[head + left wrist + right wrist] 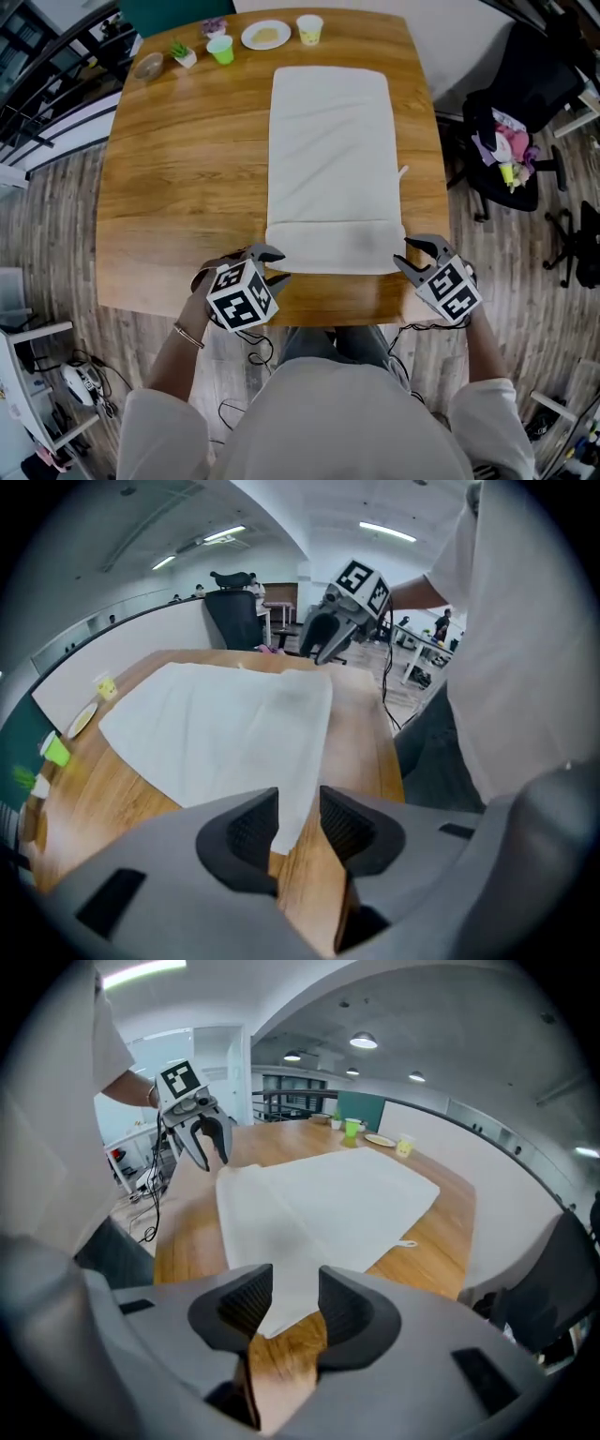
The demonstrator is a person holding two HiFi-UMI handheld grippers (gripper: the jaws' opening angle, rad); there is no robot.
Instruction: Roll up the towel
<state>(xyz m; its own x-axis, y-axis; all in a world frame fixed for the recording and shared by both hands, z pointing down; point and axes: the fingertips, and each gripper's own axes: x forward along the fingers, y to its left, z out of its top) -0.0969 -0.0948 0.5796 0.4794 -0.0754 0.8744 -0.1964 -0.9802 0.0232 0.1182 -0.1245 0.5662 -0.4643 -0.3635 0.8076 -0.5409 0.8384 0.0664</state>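
So, the white rectangular cloth towel point(328, 159) is laid flat on the light-brown wooden table point(178, 187), its near edge folded once. The left gripper point(275, 265) and right gripper point(405, 253) are held with jaws apart, a near corner lying loose in each. Both corners should be pinched evenly so the roll is kept straight.

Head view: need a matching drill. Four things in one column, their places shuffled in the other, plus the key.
Things:
1. towel
2. green cup
3. plate
4. office chair

Places:
A. off the table, to its right
B. laid lengthwise down the middle of the table
C. far edge, between the green cup and a pale yellow cup
D. far edge, just left of the plate

Pairs: 1-B, 2-D, 3-C, 4-A
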